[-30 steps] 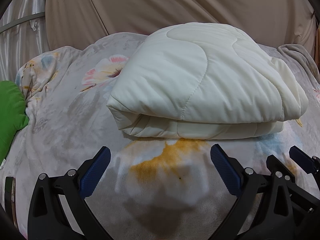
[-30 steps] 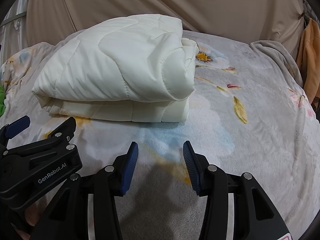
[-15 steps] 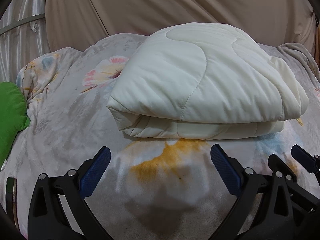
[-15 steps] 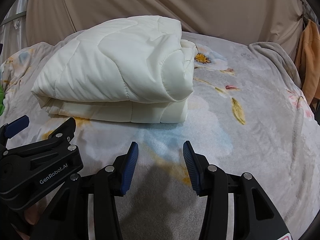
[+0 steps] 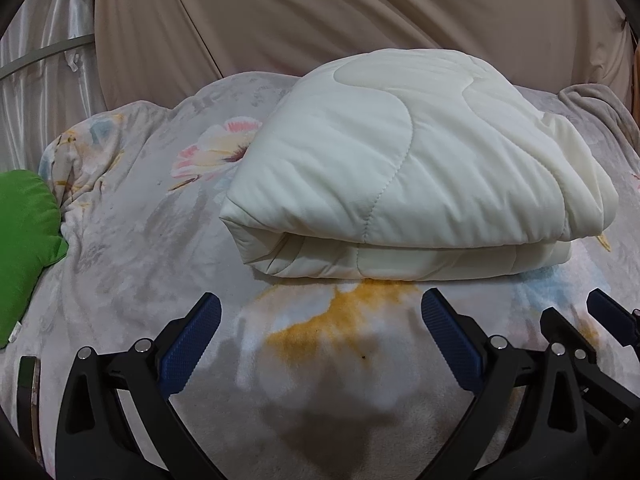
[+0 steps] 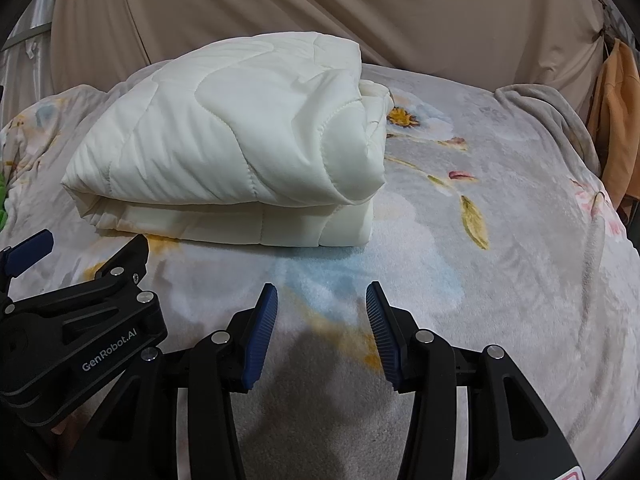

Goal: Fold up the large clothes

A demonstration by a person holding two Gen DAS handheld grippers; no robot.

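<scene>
On the floral blanket [image 5: 132, 240] lies the folded, seemingly quilted comforter [image 5: 400, 168], both hand-held grippers [image 5: 320, 336] [image 6: 322, 324] released, apart from it

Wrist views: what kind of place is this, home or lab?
Most likely a home bedroom. A folded cream quilt lies on a floral fleece blanket spread like bedding, a green pillow sits at the edge, and beige drapes hang behind.

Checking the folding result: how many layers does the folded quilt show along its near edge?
2. An upper layer lies over a lower layer of the quilt on the bed; further folds inside may be hidden.
</scene>
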